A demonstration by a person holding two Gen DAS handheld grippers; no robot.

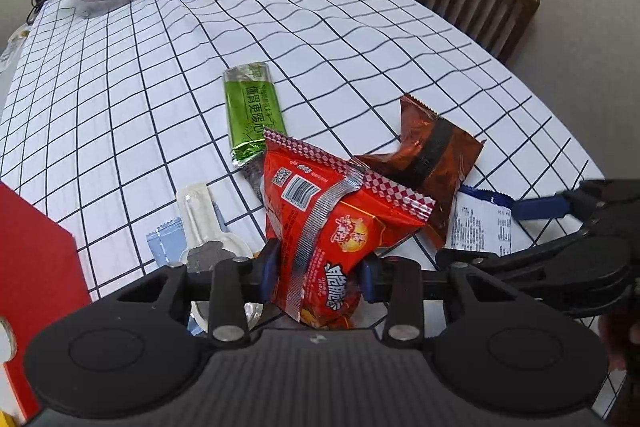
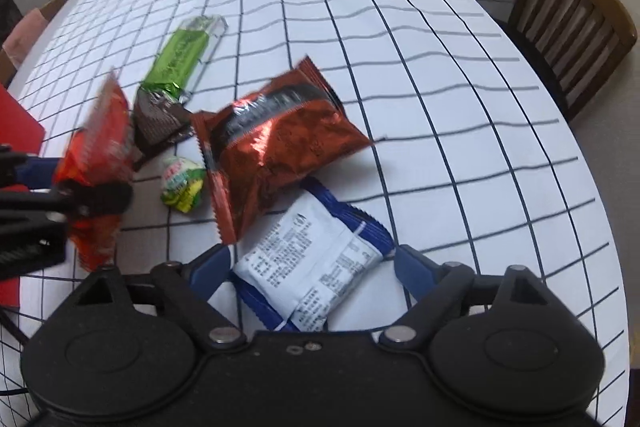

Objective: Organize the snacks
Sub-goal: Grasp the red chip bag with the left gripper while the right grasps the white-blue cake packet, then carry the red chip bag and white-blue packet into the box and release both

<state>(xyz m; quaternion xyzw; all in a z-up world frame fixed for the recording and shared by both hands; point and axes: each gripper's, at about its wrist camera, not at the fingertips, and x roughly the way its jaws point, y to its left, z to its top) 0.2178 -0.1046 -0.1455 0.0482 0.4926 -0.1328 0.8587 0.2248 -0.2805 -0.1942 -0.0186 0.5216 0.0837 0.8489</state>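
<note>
Left wrist view: your left gripper (image 1: 318, 265) clamped on red snack bag (image 1: 320, 227), pads pinching its lower half. Bag lifted off checked tablecloth (image 1: 360, 39), long axis pointing away from camera, back side up: barcode, silver seam. Green bar (image 1: 252, 115) beyond it, lengthwise away.

Right wrist view: your right gripper (image 2: 312, 267) wide open, straddling blue-white packet (image 2: 312, 259), not pinching. Packet flat, long axis diagonal, printed back up. Brown foil bag (image 2: 276, 143) just beyond.

Even, soft indoor light is cast across the checked tablecloth (image 1: 360, 39); grid lines are bowed by fisheye distortion, corners are vignetted black, and the red snack bag (image 2: 96, 163) is motion-blurred.
</note>
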